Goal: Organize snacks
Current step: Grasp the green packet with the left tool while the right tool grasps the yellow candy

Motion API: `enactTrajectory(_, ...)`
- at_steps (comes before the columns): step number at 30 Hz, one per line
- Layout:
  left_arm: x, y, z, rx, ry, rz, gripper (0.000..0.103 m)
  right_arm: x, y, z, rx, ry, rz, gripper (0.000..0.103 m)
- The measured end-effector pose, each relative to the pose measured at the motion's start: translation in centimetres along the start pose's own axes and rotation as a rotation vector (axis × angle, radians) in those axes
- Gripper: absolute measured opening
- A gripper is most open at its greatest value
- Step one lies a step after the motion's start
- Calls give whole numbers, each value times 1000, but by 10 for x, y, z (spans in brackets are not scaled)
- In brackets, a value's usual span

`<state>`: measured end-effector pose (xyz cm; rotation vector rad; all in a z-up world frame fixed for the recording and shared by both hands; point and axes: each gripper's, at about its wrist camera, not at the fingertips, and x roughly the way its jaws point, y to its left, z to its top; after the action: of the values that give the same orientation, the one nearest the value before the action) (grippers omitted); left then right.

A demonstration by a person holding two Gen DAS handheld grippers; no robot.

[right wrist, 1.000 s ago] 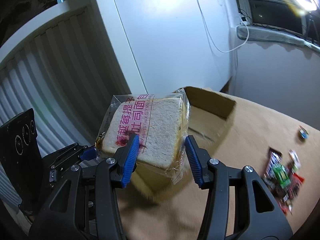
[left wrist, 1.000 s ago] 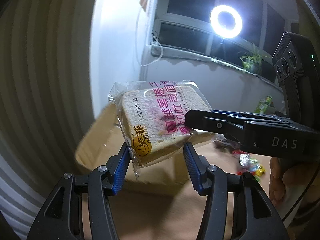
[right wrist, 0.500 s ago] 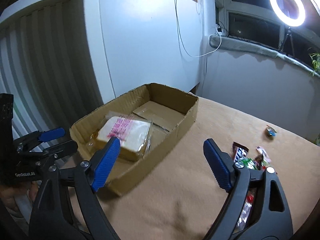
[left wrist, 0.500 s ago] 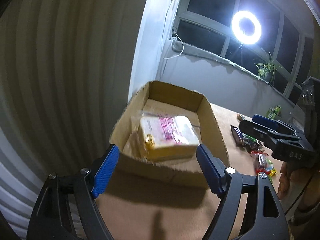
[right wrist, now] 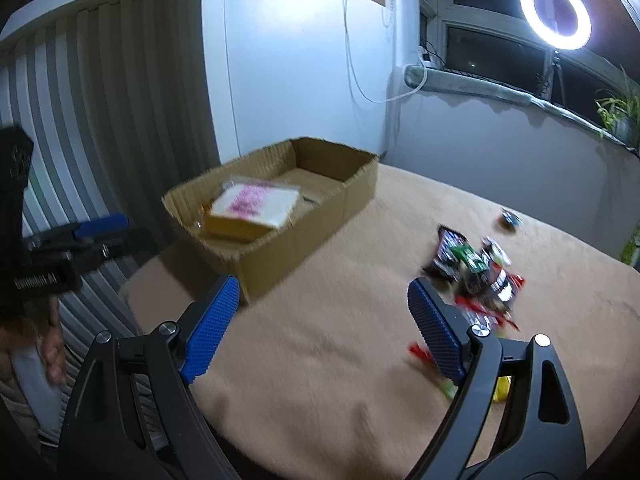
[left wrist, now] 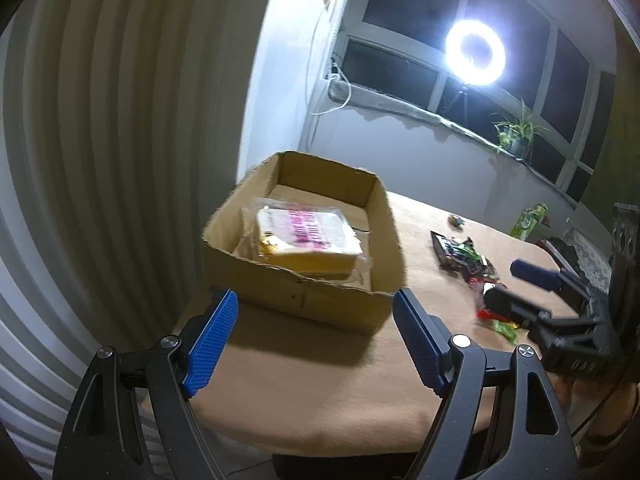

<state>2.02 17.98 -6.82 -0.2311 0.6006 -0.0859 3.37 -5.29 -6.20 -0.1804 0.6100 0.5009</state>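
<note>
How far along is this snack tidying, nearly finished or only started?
Only started, it seems. Done: one wrapped bread packet lies inside the cardboard box. In hand: nothing; the left gripper and right gripper have just been opening and both stand open, with nothing between their fingers. Left: the pile of small snack packets and one stray sweet on the table.

My left gripper (left wrist: 314,340) sits low in the frame, jaws just opened wide, nothing between them. My right gripper (right wrist: 322,330) is the same, low centre, jaws just spread, empty. Each shows at the other view's edge.
</note>
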Motion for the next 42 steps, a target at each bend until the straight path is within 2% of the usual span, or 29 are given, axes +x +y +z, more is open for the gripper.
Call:
enactTrajectory(9,3,-46,-6,61,12,-76,80,-29,-38,-48,61,25,-83,89)
enactTrajectory(16,17,-92,-20,127,65,-159,80,-49,-83,-71,140,28,-167,89)
enactTrajectory(22,29,-126,-33,174,117,-213,80,-56,-109,-83,176,21,-199,89)
enactTrajectory(30,48,-163,-52,208,182,-261,80,-51,-146,-94,264,40,-168,89)
enactTrajectory(36,70,-201,-72,308,223,-316,79,-25,-166,-88,256,97,-119,88)
enactTrajectory(39,84,-213,-78,366,230,-281,79,-8,-172,-80,243,131,-78,88)
enactTrajectory(42,90,-215,-78,369,240,-289,79,5,-172,-77,216,160,-55,86)
